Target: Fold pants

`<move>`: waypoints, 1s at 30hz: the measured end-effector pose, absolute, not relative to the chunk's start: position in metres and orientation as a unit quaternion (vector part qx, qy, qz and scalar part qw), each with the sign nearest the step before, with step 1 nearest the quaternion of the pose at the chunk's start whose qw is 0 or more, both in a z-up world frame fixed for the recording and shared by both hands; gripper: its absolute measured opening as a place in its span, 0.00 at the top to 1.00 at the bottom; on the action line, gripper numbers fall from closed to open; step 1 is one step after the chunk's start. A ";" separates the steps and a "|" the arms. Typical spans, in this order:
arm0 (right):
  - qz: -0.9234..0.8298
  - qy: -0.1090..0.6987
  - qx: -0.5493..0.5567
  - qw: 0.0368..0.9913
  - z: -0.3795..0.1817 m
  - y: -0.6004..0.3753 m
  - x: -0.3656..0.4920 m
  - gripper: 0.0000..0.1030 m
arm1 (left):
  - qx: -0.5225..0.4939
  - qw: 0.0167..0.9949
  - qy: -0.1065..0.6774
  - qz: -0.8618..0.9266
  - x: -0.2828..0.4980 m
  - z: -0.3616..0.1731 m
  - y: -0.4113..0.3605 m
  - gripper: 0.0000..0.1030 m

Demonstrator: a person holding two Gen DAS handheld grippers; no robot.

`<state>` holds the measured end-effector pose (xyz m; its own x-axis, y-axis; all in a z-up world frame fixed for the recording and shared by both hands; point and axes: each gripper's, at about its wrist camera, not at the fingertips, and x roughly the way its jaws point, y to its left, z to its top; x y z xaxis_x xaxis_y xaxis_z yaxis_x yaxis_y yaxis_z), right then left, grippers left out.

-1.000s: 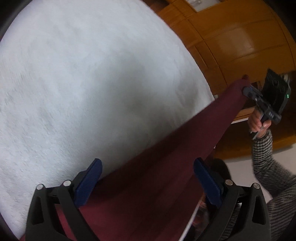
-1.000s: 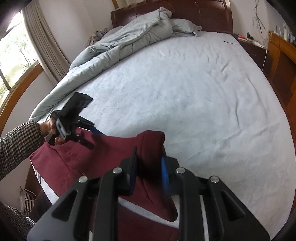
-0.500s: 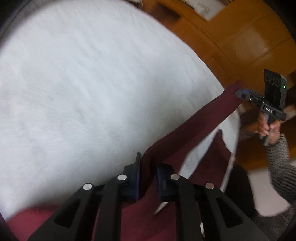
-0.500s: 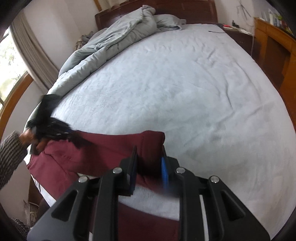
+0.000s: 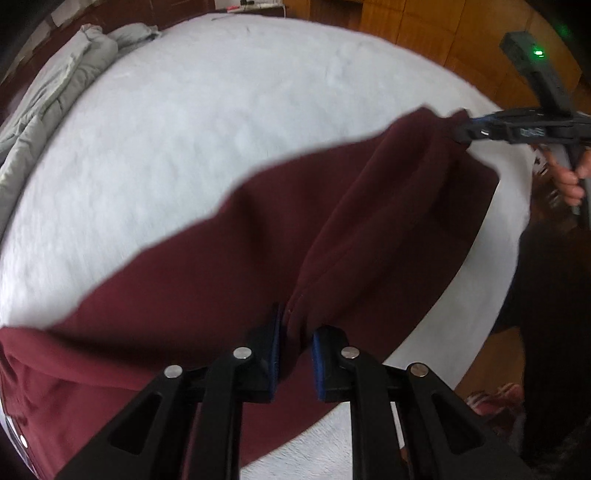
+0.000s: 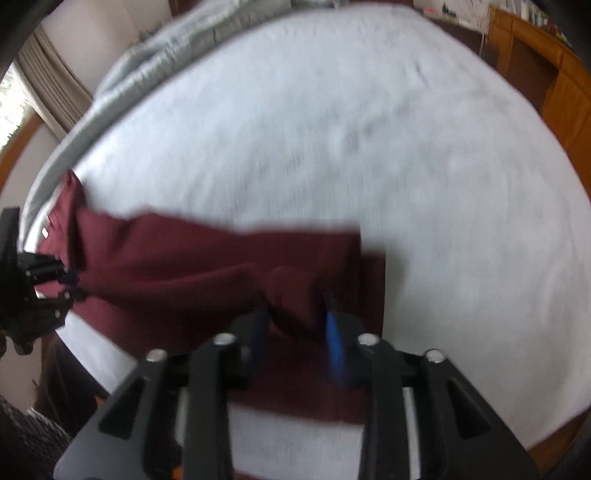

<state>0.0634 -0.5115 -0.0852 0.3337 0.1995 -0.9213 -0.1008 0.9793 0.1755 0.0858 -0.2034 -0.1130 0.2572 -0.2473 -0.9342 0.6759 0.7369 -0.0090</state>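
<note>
White bedding covers a wide bed (image 5: 207, 122) that fills most of both views, with a rumpled grey quilt (image 5: 48, 92) heaped along its far side and orange-brown wooden furniture (image 5: 436, 33) beyond it. Dark red pants (image 5: 295, 229) lie stretched in a long band across the near part of the bed, sagging in soft folds, one end close to the bed's edge. The left gripper (image 5: 293, 354) points steeply down and pinches a fold of the pants between its blue-padded fingers. The right gripper (image 6: 297, 325) also points down at the other end of the pants; its jaws are opening, with a bunched fold of red cloth between them. A hand (image 5: 570, 177) grips the right gripper's handle at the edge of the left wrist view. Both views are blurred.
</note>
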 end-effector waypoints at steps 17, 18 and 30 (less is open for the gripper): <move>-0.006 0.603 0.278 0.748 -0.109 -0.515 0.020 0.22 | 0.169 0.781 0.539 -0.267 0.087 -0.129 -0.197 0.82; -0.003 0.602 0.293 0.742 -0.112 -0.517 0.020 0.23 | 0.163 0.781 0.542 -0.266 0.090 -0.128 -0.192 0.82; 0.040 0.550 0.290 0.782 -0.076 -0.525 0.020 0.85 | 0.155 0.787 0.529 -0.277 0.087 -0.104 -0.195 0.79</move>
